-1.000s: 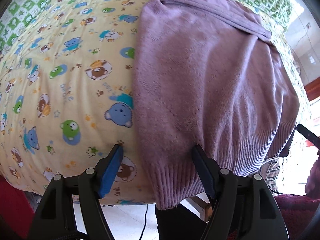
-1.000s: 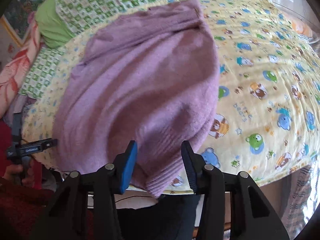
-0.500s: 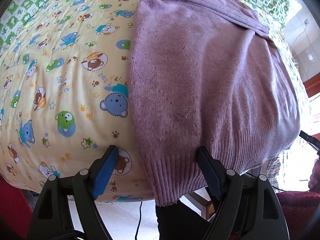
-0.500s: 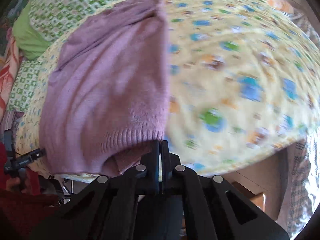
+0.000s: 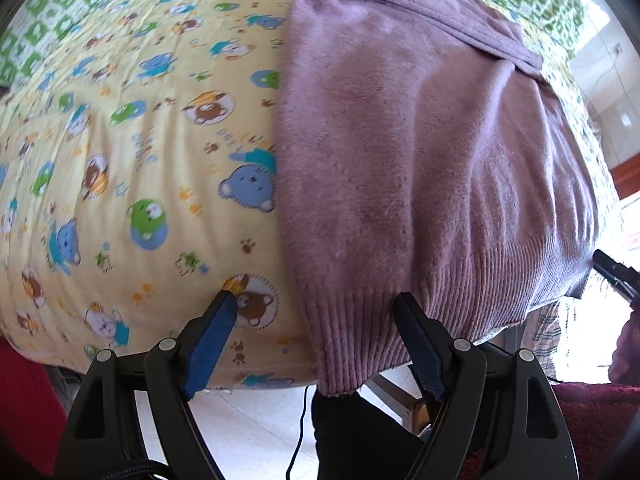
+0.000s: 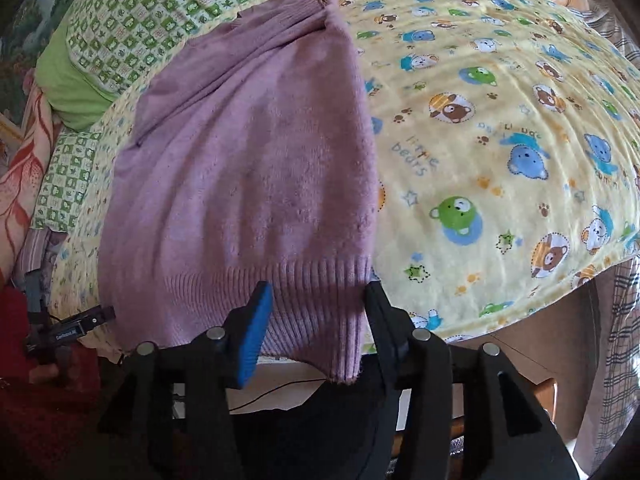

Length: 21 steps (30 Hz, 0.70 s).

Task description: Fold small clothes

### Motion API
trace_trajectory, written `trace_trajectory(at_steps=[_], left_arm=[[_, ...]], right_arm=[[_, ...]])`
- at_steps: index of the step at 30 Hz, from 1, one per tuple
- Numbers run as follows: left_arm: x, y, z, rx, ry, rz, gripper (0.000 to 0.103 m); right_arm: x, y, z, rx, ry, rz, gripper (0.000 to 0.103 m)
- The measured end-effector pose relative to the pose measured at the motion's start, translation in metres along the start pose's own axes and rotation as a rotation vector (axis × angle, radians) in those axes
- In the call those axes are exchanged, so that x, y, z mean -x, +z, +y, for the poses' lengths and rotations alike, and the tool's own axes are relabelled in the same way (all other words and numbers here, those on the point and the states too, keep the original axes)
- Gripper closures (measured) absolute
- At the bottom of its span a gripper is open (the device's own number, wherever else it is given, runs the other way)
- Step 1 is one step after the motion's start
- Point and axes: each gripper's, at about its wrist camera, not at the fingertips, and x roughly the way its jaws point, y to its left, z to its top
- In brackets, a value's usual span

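Left wrist view: The purple knit sweater [image 5: 420, 152] lies flat on the bed, over a yellow bear-print blanket [image 5: 140, 160]. Its ribbed hem [image 5: 400, 320] hangs just past the near edge of the bed, which puts that edge within easy reach for a pick-up. The left hand-held gripper [image 5: 314, 306] stands wide. Its fingers straddle the sweater's near left hem corner, one finger over the blanket and the other over the ribbing. The pads press on nothing. Judged from this placement, the gripper is lined up to take that corner for a fold. The tip of the other gripper shows at the far right edge, beside the opposite end of the hem.

Right wrist view: The same sweater [image 6: 248, 168] runs away from the camera, with its neckline toward a green checked pillow [image 6: 132, 28]. The right hand-held gripper [image 6: 318, 294] sits at the near right hem corner with its jaws opening. The ribbed hem [image 6: 304, 280] lies between the fingers, but no pad is seen pressing on it. The left device appears low at the left edge, held in a person's hand. With one gripper at each hem corner, the arrangement suggests lifting the bottom edge toward the neckline. Neither corner is gripped yet.
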Motion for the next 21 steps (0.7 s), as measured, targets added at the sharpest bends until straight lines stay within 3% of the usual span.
trace_trajectory(at_steps=[7,10,12,13,14,15,16,17,21], left_arm=[[-0.008,-0.003,0.009,0.021,-0.020,0.015,0.021],[-0.011,0.001,0.000,-0.003,-0.033,0.004,0.020],[-0.015,0.001,-0.015,-0.056,-0.004,0.000,0.022],[-0.015,-0.001,-0.022,-0.078,0.010,-0.005,0.028],[-0.014,-0.002,-0.025,-0.101,0.019,-0.016,0.042],[-0.011,-0.002,-0.026,-0.112,0.010,-0.024,0.050],[-0.008,-0.002,-0.027,-0.115,-0.002,-0.028,0.073],[-0.005,-0.002,-0.020,-0.104,-0.066,-0.017,0.093],[-0.007,0.000,0.000,-0.030,-0.166,0.020,0.093]], right_arm=[[0.004,0.008,-0.014,-0.014,-0.047,-0.022,0.053],[0.001,0.007,-0.021,-0.020,-0.016,0.002,0.053],[-0.006,0.006,-0.013,0.003,0.006,0.013,0.055],[-0.009,0.006,-0.009,0.021,0.022,0.016,0.072],[-0.011,0.006,-0.005,0.037,0.040,0.028,0.089],[-0.014,0.005,-0.003,0.037,0.055,0.045,0.095],[-0.013,0.006,-0.004,0.030,0.067,0.051,0.095],[-0.011,0.006,-0.007,0.029,0.071,0.046,0.095],[0.000,0.006,-0.032,0.002,0.048,0.039,0.097]])
